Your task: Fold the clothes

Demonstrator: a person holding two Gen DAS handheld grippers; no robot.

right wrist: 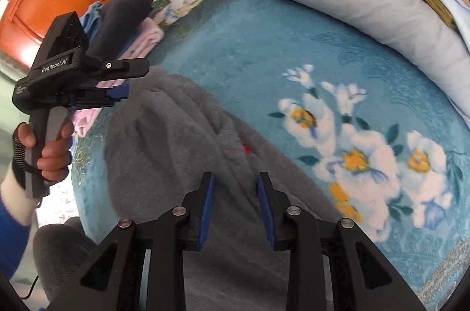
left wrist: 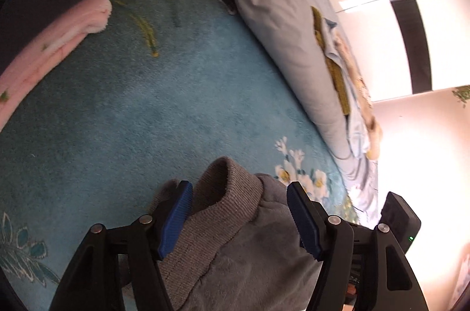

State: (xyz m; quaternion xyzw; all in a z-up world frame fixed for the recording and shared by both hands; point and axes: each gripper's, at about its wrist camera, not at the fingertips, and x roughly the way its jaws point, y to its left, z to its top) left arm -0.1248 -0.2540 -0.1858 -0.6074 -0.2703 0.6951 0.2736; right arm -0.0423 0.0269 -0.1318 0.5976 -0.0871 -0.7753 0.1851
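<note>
Grey fleece garment (right wrist: 176, 140) looks soft, light and floppy; its ribbed cuff (left wrist: 223, 202), between the open left gripper (left wrist: 239, 218), offers the firmest hold. Right gripper (right wrist: 236, 211) hovers open above the fleece.

Both tools are matte black plastic with ribbed blue pads (left wrist: 176, 218) and round silver pins at the joints. The left gripper (right wrist: 119, 93) carries white "GenRobot.AI" lettering, a grey handle and one small screw. The left hand (right wrist: 48, 148) is bare-skinned, with a white cuff over a blue sleeve (right wrist: 13, 240).
</note>
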